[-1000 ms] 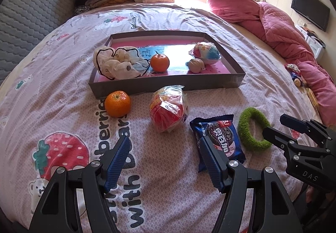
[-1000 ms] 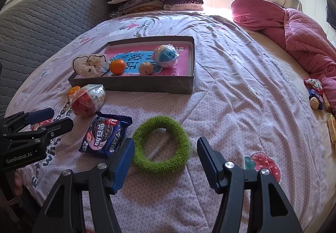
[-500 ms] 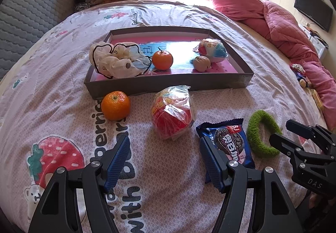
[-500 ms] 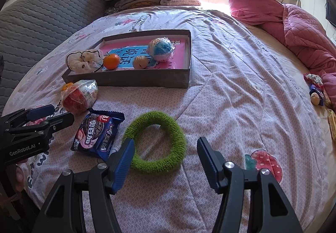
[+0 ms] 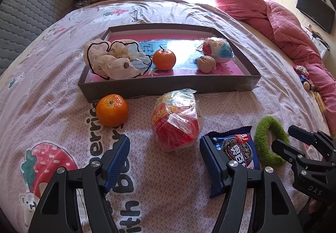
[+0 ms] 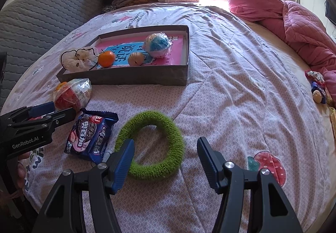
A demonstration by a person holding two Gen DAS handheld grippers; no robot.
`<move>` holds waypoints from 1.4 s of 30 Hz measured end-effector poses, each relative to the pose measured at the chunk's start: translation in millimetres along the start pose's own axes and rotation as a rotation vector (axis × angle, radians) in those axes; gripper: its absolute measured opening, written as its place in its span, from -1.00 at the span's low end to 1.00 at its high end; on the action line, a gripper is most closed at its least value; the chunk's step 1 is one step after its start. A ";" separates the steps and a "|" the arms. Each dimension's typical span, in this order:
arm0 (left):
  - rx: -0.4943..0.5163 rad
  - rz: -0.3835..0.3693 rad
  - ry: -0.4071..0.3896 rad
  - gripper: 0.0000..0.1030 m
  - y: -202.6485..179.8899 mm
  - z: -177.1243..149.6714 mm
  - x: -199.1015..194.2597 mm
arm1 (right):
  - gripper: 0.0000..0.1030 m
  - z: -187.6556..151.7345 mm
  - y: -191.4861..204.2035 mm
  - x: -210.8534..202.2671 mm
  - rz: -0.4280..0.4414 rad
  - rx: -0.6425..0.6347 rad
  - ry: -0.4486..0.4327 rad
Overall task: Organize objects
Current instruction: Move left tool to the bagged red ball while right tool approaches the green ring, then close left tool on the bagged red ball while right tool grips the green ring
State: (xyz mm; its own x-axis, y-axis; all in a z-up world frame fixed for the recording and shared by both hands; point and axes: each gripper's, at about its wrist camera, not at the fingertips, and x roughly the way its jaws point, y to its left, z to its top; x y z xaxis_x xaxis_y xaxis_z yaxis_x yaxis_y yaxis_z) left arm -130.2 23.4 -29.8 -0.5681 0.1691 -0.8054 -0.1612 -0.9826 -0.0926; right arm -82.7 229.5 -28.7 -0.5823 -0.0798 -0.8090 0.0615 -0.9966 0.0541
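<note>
- Closing on the red wrapped snack (image 5: 176,125), the left gripper (image 5: 164,157) now sits nearer to it than a second ago: the snack fills more of the left wrist view and lies just ahead of the gap between the blue pads, not yet between them.
- Nothing on the bed (image 5: 52,90) has shifted; the loose orange (image 5: 112,110) lies by the near left corner of the tray (image 5: 168,86), the cookie packet (image 5: 237,149) and green ring (image 5: 269,140) nearer the bed's front edge.
- Inside the tray lie a white scrunchie (image 5: 113,60) at its left end, a second orange (image 5: 163,59), a small brown nut-like thing (image 5: 206,63) and a blue wrapped ball (image 5: 218,49) at its right end.
- That approach suggests the snack is the next item bound for the tray, with four things left outside it.
- Both tools tilt steeply down toward the bed. The left one's jaws stand wide and empty.
- The right gripper (image 6: 166,157) hovers over the green ring (image 6: 150,144), barely changed in place, jaws wide; its left pad (image 6: 124,163) overlaps the ring's near left rim in view, though contact cannot be judged, and nothing is held.
</note>
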 end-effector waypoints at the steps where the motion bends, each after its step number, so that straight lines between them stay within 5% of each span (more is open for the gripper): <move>1: -0.001 -0.001 0.000 0.37 -0.6 0.6 0.7 | 0.19 0.4 -0.2 1.1 -0.002 0.000 0.002; 14: -0.017 -0.001 0.007 0.37 0.8 7.8 16.4 | 0.19 3.9 -5.3 18.8 -0.012 0.028 0.035; 30: -0.041 -0.014 -0.002 0.36 2.7 20.3 33.5 | -0.62 5.4 3.9 21.3 -0.024 -0.029 0.015; 42: -0.038 -0.012 -0.014 0.00 4.5 20.6 36.5 | -0.70 7.0 0.1 20.0 -0.002 -0.008 -0.001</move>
State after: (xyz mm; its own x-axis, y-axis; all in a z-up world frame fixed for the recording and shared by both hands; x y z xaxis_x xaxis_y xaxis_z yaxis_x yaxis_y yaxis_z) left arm -168.3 26.7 -47.6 -0.5776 0.1817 -0.7958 -0.1377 -0.9826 -0.1244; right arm -100.0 227.7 -40.8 -0.5834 -0.0779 -0.8085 0.0668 -0.9966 0.0478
